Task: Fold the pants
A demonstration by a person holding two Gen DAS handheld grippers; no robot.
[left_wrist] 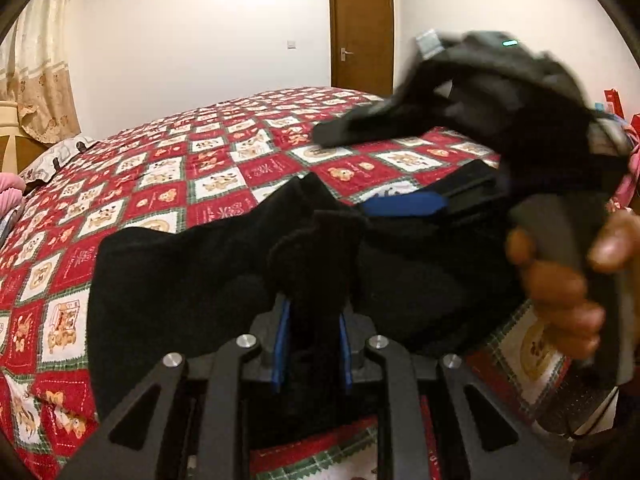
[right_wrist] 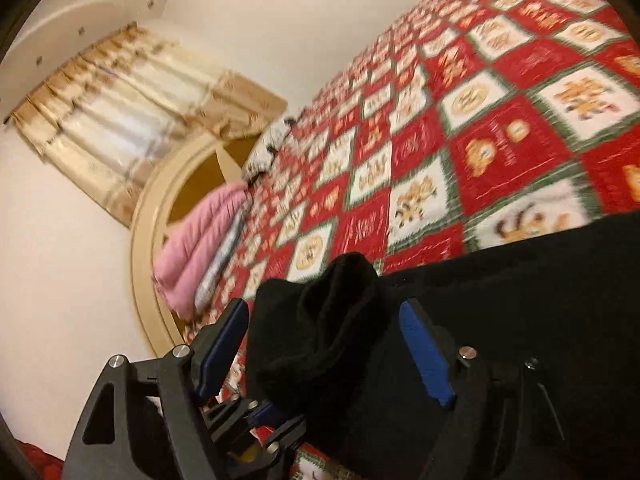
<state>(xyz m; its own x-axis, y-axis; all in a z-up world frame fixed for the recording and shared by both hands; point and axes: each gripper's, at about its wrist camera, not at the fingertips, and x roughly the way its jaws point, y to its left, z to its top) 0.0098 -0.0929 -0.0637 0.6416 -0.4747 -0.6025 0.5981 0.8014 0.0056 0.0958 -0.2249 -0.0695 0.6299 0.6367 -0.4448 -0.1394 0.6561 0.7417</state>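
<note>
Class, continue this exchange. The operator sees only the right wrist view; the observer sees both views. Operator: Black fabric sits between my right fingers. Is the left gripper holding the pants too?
Observer: Yes. The left gripper is shut on a bunch of the black pants.
Operator: What is around the handle of my right gripper?
Observer: A bare hand grips it, to the right of the left gripper.
Operator: What lies beyond the bed on that side?
Observer: A brown door, closed, in the white wall.
</note>
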